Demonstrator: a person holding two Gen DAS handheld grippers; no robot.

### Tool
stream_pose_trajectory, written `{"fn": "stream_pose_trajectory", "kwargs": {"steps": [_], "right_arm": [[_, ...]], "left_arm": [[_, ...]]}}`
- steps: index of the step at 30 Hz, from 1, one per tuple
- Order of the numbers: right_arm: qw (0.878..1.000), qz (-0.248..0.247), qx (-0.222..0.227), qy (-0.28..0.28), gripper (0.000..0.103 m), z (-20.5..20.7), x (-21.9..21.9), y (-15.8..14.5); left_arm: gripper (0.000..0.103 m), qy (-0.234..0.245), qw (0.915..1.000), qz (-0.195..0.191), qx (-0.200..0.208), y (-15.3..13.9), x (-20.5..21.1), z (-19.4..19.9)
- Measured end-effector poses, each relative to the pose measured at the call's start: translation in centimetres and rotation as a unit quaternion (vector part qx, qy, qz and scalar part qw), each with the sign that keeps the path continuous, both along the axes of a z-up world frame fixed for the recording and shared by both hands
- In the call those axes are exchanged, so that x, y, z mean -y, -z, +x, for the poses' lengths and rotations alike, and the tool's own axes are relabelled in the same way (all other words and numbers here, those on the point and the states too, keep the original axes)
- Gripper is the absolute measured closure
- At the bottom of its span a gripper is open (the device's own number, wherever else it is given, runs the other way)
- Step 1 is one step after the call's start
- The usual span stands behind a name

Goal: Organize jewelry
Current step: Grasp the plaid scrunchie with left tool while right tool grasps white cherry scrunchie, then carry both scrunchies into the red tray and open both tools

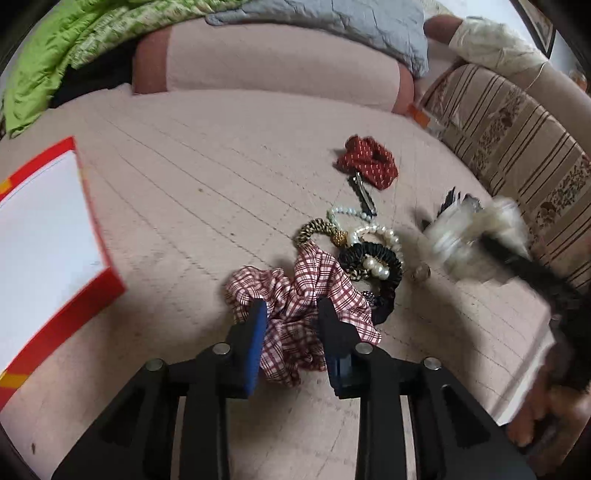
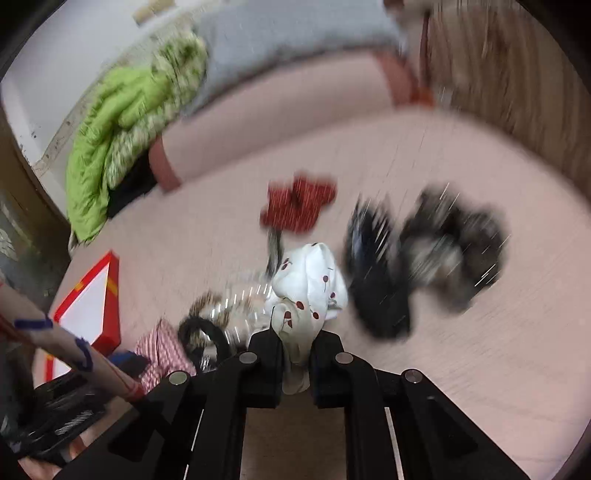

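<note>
Pink bed cover (image 1: 229, 177) under everything, no tabletop. Red-rimmed white box (image 1: 48, 236) far to the left of the left hand-held gripper (image 1: 291, 317), open and empty as far as seen; likely the drop spot. Green quilt (image 1: 74, 55) and grey blanket (image 1: 332, 22) well beyond, irrelevant.

Jewelry pile straight ahead of the left hand-held gripper: plaid scrunchie (image 1: 295, 295) between the fingers, jaws narrow around a fold, pads apparently pressing the cloth. Just past it, black scrunchie (image 1: 373, 258), pearl bracelets (image 1: 373, 230), gold-black cord tie (image 1: 317, 229), all touching or tangled. Red dotted scrunchie (image 1: 365, 162) further ahead, black hair clip (image 1: 364, 195) just below it.

Right hand-held gripper (image 2: 297, 343) clamped tight on white cherry-print scrunchie (image 2: 310, 280), cloth bunched between the fingers, rest flopping ahead. Heavy blur in the right view; dark fuzzy items (image 2: 424, 251) to its right unclear.

Step in hand, judged: lifting one scrunchie per side toward the box. For doing it well: raise the plaid one slowly and straight, check nothing beaded drags along with it, keep a firm pinch on thick folds rather than an edge, carry low over the bed, release only inside the box rim.
</note>
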State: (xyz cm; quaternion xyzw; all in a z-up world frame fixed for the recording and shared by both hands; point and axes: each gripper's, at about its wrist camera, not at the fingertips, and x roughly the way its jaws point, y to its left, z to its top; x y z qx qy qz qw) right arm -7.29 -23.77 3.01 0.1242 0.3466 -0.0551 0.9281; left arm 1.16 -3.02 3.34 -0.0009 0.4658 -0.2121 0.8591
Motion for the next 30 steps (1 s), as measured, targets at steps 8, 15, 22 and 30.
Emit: {"fn": "stream_pose_trajectory", "kwargs": {"steps": [8,15,22,30], "right_arm": [[0.997,0.0,0.077,-0.009,0.092,-2.1,0.2,-2.3],[0.996,0.004,0.082,-0.031,0.092,-1.8,-0.6,-2.6],[0.995,-0.005,0.093,-0.043,0.092,-2.2,-1.5,-3.1],[0.992,-0.007,0.104,-0.066,0.092,-2.1,-2.9,-3.6]], "left_arm": [[0.074,0.011,0.9998,0.014,0.011,1.5,0.6,0.3],[0.069,0.021,0.9997,-0.001,0.01,1.9,0.2,0.3],[0.096,0.023,0.9987,-0.008,0.046,0.6,-0.3,-1.0],[0.097,0.022,0.9934,-0.042,0.104,-3.8,-2.6,-2.6]]}}
